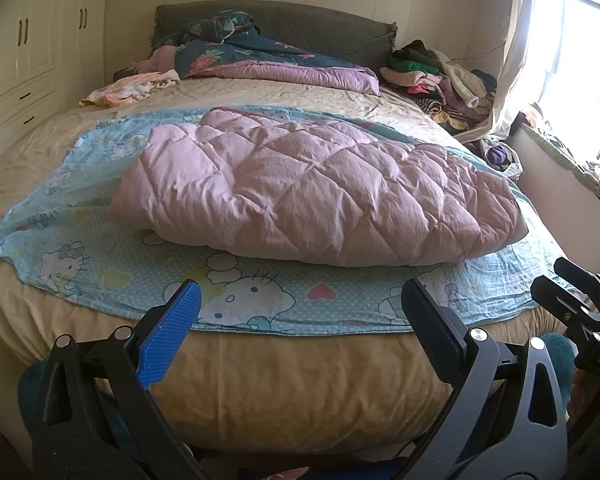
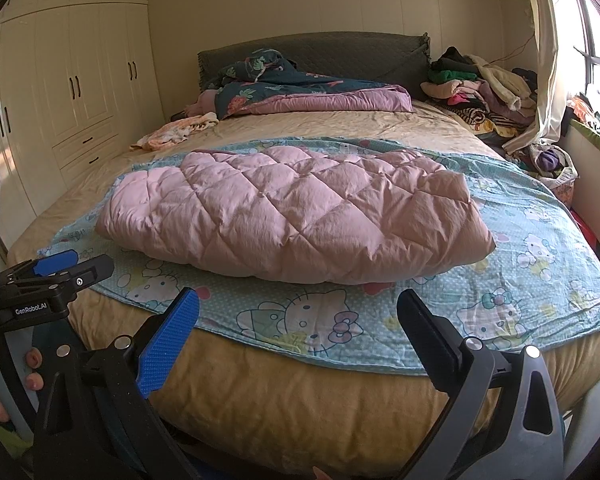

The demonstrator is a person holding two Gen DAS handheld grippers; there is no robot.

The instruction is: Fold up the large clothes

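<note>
A pink quilted garment point(image 1: 308, 192) lies folded into a thick bundle on a light-blue Hello Kitty sheet point(image 1: 112, 264) spread across the bed; it also shows in the right wrist view point(image 2: 296, 216) on the sheet point(image 2: 540, 264). My left gripper point(image 1: 300, 300) is open and empty, held in front of the bed's near edge, short of the bundle. My right gripper point(image 2: 300, 308) is open and empty too, beside the left one and also short of the bundle. The left gripper shows at the left edge of the right wrist view point(image 2: 72, 266).
The bed has a tan cover point(image 1: 300, 392). A dark floral duvet point(image 1: 256, 52) and a small peach cloth point(image 1: 128, 90) lie near the headboard. A heap of clothes point(image 1: 440, 76) sits at the far right by the window curtain. White wardrobes point(image 2: 72, 80) stand on the left.
</note>
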